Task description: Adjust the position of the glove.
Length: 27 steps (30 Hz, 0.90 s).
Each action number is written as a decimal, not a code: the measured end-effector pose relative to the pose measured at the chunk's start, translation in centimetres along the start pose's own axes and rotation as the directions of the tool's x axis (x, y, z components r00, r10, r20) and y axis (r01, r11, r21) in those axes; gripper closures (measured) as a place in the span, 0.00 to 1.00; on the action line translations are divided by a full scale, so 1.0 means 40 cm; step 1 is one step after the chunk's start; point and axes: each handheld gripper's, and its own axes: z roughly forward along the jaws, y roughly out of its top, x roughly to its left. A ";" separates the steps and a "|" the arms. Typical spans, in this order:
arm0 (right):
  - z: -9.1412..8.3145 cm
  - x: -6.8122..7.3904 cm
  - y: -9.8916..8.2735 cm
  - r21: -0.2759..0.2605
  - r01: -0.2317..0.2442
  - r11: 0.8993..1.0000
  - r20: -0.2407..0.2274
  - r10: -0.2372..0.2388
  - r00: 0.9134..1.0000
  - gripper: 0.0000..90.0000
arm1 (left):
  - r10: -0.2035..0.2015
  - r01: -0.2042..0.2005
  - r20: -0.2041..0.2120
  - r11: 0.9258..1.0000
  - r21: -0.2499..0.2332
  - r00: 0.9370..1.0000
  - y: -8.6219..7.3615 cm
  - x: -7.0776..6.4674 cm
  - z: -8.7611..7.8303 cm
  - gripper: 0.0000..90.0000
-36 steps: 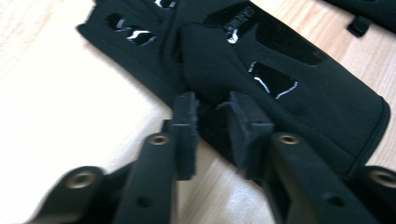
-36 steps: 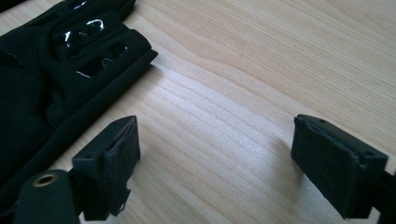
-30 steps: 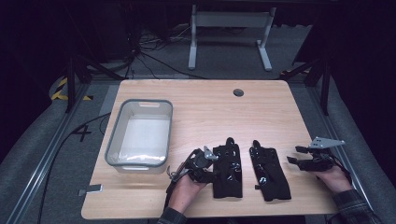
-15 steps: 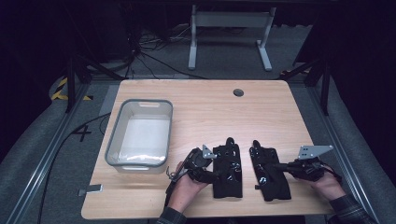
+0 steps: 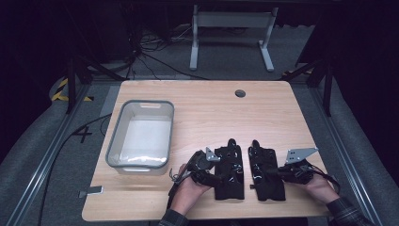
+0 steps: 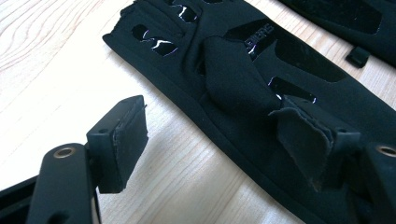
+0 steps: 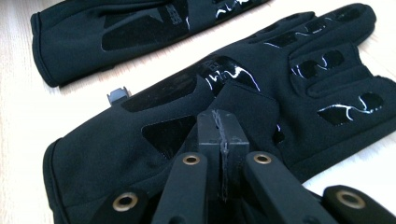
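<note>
From above, your hands are hiding both jaw sets, and the two black gloves are lying side by side on the table [image 5: 197, 101] near you. Your left gripper [image 6: 224, 140] has just been opening, its jaws standing apart astride the left glove [image 6: 261, 56] edge. Your right gripper [image 7: 219, 135] is showing its pads pressed together, tip over the right glove [image 7: 243, 88]; whether fabric is pinched I cannot tell

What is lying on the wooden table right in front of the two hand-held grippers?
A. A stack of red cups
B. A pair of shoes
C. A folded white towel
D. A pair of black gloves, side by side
D: two flat black fabric gloves, the left black glove and the right black glove, lie side by side on the light wooden table, right of the clear plastic bin.
</note>
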 end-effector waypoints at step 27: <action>-0.018 -0.003 0.015 -0.048 0.027 0.998 -0.004 -0.027 1.000 0.87 | -0.041 0.041 0.010 0.999 0.022 0.999 0.005 0.001 0.022 0.36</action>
